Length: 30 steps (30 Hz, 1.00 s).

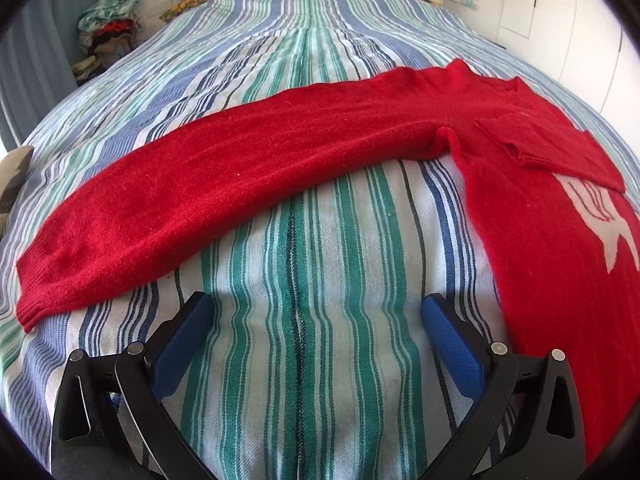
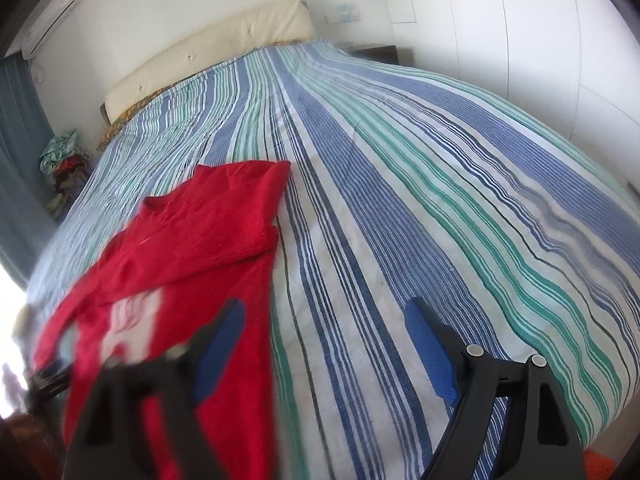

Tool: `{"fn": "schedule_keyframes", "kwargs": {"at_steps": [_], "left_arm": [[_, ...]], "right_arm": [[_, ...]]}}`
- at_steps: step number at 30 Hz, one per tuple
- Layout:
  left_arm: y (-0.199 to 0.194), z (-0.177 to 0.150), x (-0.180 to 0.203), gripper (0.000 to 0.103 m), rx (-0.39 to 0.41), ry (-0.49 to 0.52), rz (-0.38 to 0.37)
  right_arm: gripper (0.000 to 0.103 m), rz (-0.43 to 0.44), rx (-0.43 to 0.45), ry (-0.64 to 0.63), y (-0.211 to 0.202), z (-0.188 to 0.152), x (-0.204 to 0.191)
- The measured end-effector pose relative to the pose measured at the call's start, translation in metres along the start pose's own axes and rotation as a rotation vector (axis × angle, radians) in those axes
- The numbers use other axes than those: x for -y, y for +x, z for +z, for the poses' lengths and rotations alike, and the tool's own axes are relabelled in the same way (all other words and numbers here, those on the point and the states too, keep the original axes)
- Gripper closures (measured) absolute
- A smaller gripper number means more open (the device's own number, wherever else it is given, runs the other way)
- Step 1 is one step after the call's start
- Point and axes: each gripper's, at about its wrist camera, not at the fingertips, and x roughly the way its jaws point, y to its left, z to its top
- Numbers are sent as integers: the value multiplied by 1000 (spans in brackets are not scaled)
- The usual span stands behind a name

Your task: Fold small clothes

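The red sweater (image 1: 520, 216) lies flat on the striped bedspread (image 1: 312, 240), one sleeve (image 1: 224, 184) stretching out to nine o'clock. The left gripper (image 1: 316, 312) hangs wide and empty over bare stripes; the right gripper (image 2: 324, 316) is wide too, nothing between its blue pads (image 2: 430, 344). A cream headboard (image 2: 208, 56) sits at twelve.

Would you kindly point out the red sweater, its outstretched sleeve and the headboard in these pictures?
red sweater (image 1: 532, 216), left wrist view, on the body beside the white motif.
outstretched sleeve (image 1: 224, 176), left wrist view, mid-length of the sleeve.
headboard (image 2: 208, 52), right wrist view, middle of the cream padding.
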Motion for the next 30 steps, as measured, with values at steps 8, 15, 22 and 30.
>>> {"fn": "schedule_keyframes", "kwargs": {"at_steps": [8, 15, 22, 30], "left_arm": [[0, 0, 0, 0, 0, 0, 0], [0, 0, 0, 0, 0, 0, 0], [0, 0, 0, 0, 0, 0, 0], [0, 0, 0, 0, 1, 0, 0]], "right_arm": [[22, 21, -20, 46, 6, 0, 7], [22, 28, -17, 86, 2, -2, 17], [22, 58, -17, 149, 1, -1, 27], [22, 59, -11, 184, -1, 0, 33]]}}
